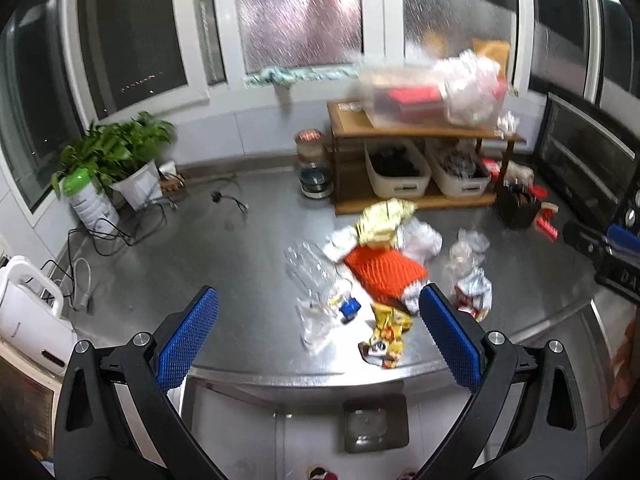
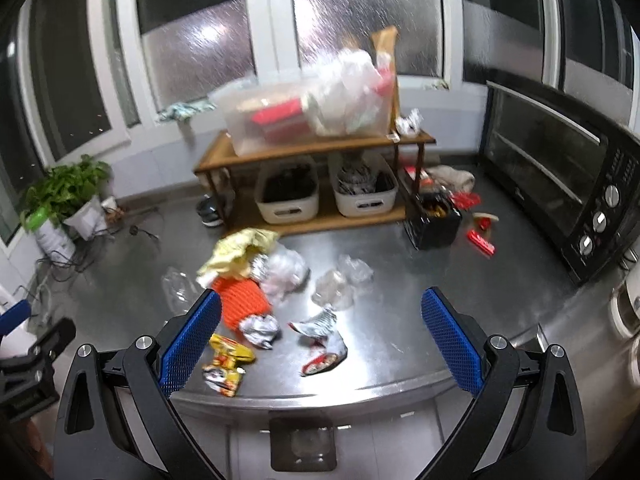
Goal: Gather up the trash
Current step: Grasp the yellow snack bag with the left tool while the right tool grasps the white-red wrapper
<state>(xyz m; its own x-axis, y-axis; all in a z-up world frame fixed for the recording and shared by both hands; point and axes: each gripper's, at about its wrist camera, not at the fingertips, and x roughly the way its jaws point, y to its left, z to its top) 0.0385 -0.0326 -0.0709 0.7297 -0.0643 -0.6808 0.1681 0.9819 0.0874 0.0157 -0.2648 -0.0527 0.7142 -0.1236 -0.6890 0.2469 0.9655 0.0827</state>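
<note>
Trash lies on the steel counter (image 1: 224, 256): an orange foam net (image 1: 384, 270), a yellow bag (image 1: 382, 220), a crushed clear bottle (image 1: 316, 280) with a blue cap, a yellow snack wrapper (image 1: 386, 336), clear plastic wads (image 1: 466, 248) and a silver-red wrapper (image 1: 474, 292). My left gripper (image 1: 318, 320) is open and empty above the counter's near edge. My right gripper (image 2: 320, 320) is open and empty, with the silver-red wrapper (image 2: 324, 340), the yellow wrapper (image 2: 228, 364) and the orange net (image 2: 242, 300) between its fingers in view.
A wooden shelf (image 2: 316, 148) at the back holds a clear bin and two white baskets. A black toaster oven (image 2: 560, 176) stands right. A potted plant (image 1: 116, 156), cables and a white appliance (image 1: 28, 316) are left. A black box (image 2: 434, 220) sits by the shelf.
</note>
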